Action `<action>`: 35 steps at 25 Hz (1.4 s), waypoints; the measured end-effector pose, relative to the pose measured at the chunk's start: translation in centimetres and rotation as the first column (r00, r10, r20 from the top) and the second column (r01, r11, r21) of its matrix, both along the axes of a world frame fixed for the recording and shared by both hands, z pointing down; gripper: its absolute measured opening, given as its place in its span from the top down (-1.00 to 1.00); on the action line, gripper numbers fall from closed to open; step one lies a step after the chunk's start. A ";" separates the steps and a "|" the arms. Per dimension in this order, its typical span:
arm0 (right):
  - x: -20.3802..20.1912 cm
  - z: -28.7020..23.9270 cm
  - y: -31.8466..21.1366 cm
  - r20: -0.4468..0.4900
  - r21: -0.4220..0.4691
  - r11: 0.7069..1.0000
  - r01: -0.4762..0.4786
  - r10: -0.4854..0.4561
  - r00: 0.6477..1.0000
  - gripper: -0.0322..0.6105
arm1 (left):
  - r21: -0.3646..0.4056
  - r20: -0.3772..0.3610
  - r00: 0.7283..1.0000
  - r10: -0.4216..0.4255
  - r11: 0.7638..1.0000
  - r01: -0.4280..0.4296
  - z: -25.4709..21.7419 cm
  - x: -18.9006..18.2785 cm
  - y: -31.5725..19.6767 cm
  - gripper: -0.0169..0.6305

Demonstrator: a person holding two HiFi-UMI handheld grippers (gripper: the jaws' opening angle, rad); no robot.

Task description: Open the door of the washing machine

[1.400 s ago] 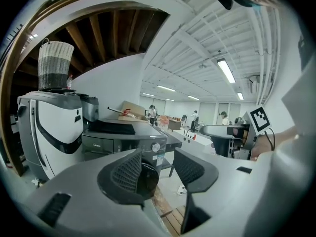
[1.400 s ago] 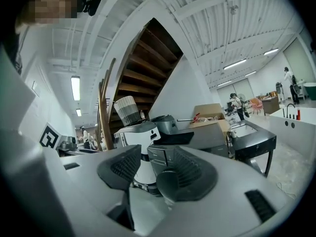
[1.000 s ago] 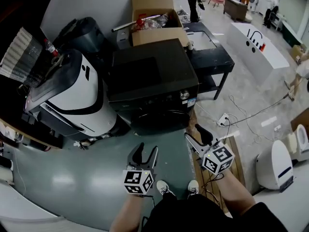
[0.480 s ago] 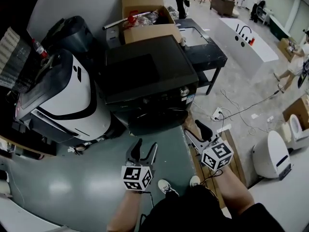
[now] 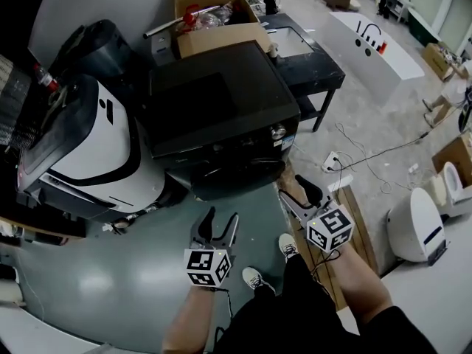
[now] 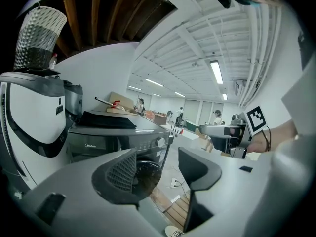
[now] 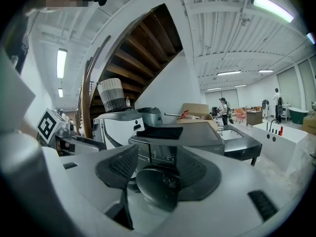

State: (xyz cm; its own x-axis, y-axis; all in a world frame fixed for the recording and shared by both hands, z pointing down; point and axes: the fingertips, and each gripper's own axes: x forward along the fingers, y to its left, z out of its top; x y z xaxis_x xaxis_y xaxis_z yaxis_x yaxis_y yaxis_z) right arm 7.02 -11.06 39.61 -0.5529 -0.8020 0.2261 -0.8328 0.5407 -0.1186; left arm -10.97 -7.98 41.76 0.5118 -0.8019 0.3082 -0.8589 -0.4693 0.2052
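In the head view, the washing machine (image 5: 221,102) is standing at the green floor's far edge. Its round door (image 5: 236,177) is apparently shut. The left gripper (image 5: 221,216) and right gripper (image 5: 295,189) are hovering short of it.

In the left gripper view, the jaws have just been opening wide, with nothing between them.

In the right gripper view, the jaws are standing apart and empty, framing the door. This is the approach step, and the next move calls for catching the door's edge.

A smooth grey-green floor (image 5: 96,286) spreads beneath the left tongs (image 5: 221,223), while a slatted wooden pallet (image 5: 363,223) lies under the right tongs (image 5: 299,195), with pale speckled concrete (image 5: 383,124) beyond it. Ahead of both rises a curved white wall (image 5: 88,6). A dark wooden stair underside (image 7: 143,48) and long ceiling strip lights (image 7: 269,6) hang above.
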 end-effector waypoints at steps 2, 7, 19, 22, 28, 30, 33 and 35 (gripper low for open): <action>0.5 1.1 -1.0 -0.003 -0.018 1.000 0.011 -0.011 1.000 0.14 | -0.012 0.004 1.000 -0.012 1.000 0.012 0.6 0.5 -0.7 0.13; 1.9 3.9 -4.3 -0.006 -0.070 0.996 0.063 -0.064 0.998 0.14 | -0.050 0.009 0.999 -0.053 0.997 0.054 2.2 2.2 -3.0 0.13; 3.6 14.3 -12.5 -0.014 -0.204 0.958 0.203 -0.210 0.978 0.14 | -0.121 0.042 0.986 -0.161 0.979 0.165 8.2 5.5 -9.3 0.13; 3.6 17.3 -14.4 -0.024 -0.235 0.944 0.233 -0.245 0.969 0.14 | -0.142 0.044 0.981 -0.189 0.971 0.194 10.2 6.1 -10.7 0.13; 3.6 22.6 -17.7 -0.064 -0.299 0.914 0.274 -0.306 0.950 0.14 | -0.182 0.048 0.971 -0.235 0.954 0.240 13.9 6.6 -12.9 0.13; 3.7 24.5 -18.3 -0.082 -0.320 0.901 0.293 -0.335 0.939 0.14 | -0.191 0.048 0.967 -0.251 0.948 0.255 15.0 7.0 -13.4 0.13; 3.6 27.3 -19.2 -0.124 -0.351 0.876 0.329 -0.392 0.912 0.14 | -0.200 0.047 0.962 -0.270 0.941 0.274 16.3 7.3 -14.3 0.13; 3.3 28.9 -19.7 -0.148 -0.368 0.861 0.350 -0.426 0.892 0.14 | -0.206 0.048 0.959 -0.280 0.937 0.284 17.1 7.3 -14.8 0.13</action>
State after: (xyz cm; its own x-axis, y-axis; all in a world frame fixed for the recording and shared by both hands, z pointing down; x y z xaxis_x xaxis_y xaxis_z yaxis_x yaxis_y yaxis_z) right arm 10.33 -30.80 68.53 -0.7103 -0.3928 0.5841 -0.5875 0.7879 -0.1846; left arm -3.70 -22.80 58.88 0.2672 -0.8292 0.4909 -0.9541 -0.1562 0.2556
